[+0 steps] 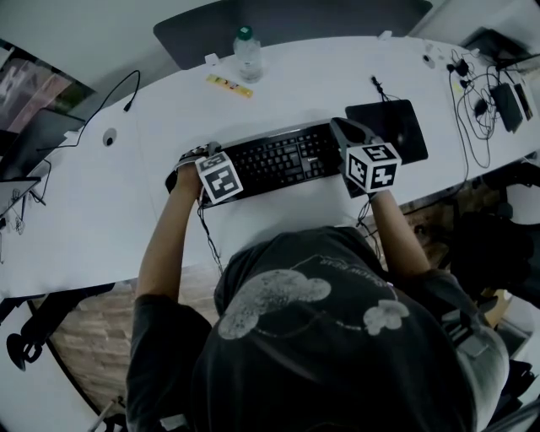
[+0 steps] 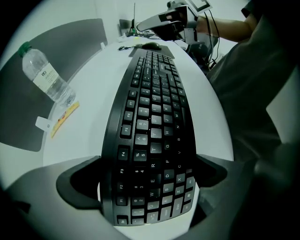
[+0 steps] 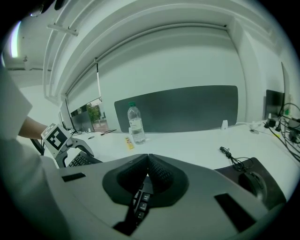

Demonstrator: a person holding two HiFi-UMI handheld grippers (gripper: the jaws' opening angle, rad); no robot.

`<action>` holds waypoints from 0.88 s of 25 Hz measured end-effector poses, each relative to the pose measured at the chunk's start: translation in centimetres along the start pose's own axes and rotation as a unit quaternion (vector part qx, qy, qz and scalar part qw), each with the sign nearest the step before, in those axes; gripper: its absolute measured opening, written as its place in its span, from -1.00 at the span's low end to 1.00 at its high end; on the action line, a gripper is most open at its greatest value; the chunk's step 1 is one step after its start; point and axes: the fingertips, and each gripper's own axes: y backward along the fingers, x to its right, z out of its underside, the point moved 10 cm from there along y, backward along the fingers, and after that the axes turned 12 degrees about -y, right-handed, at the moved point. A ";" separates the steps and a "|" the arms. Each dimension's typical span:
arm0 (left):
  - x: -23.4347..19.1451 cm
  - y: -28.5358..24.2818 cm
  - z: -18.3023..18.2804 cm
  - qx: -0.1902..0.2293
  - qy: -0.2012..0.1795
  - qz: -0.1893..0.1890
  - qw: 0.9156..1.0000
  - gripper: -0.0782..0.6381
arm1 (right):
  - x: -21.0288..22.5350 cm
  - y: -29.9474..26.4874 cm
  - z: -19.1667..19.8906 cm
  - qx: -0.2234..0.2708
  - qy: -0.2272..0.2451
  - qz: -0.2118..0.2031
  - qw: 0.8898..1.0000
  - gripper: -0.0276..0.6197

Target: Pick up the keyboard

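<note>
A black keyboard lies flat on the white table, in front of the person. My left gripper points straight down over its left end. In the left gripper view, the left gripper straddles the keyboard, and its fingertips sit against both long edges. My right gripper reaches over the keyboard's right end. In the right gripper view its jaws meet at the tips, and a few keys show below them. I see nothing between those tips.
A clear water bottle and a yellow strip sit behind the keyboard. A black mouse pad with a mouse lies just right of it. Cables and chargers crowd the far right. A grey partition lines the far edge.
</note>
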 end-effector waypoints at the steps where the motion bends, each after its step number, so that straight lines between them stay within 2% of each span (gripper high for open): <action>1: 0.1 0.1 -0.2 -0.005 0.000 -0.010 1.000 0.86 | 0.0 0.0 0.1 -0.003 0.008 0.000 1.000 -0.94; 9: 1.6 0.8 -0.9 -0.037 0.002 -0.077 0.996 0.86 | -0.8 0.3 0.4 -0.025 0.072 -0.008 0.997 -0.94; 13: 2.5 1.2 -1.1 -0.043 -0.001 -0.120 0.992 0.86 | -1.7 0.3 0.1 -0.038 0.135 -0.032 0.990 -0.94; 15: 3.0 1.4 -1.3 -0.047 -0.002 -0.140 0.989 0.86 | -2.3 0.1 -0.2 -0.056 0.185 -0.054 0.980 -0.93; 19: 3.9 1.7 -1.5 -0.056 -0.003 -0.177 0.983 0.86 | -3.7 -0.6 -1.0 -0.124 0.260 -0.104 0.952 -0.62; 21: 4.2 1.8 -1.6 -0.060 -0.002 -0.190 0.980 0.86 | -4.1 -1.3 -1.2 -0.164 0.279 -0.139 0.936 -0.40; 22: 4.4 1.8 -1.6 -0.062 -0.002 -0.196 0.979 0.86 | -4.2 -1.7 -1.2 -0.193 0.288 -0.164 0.923 -0.18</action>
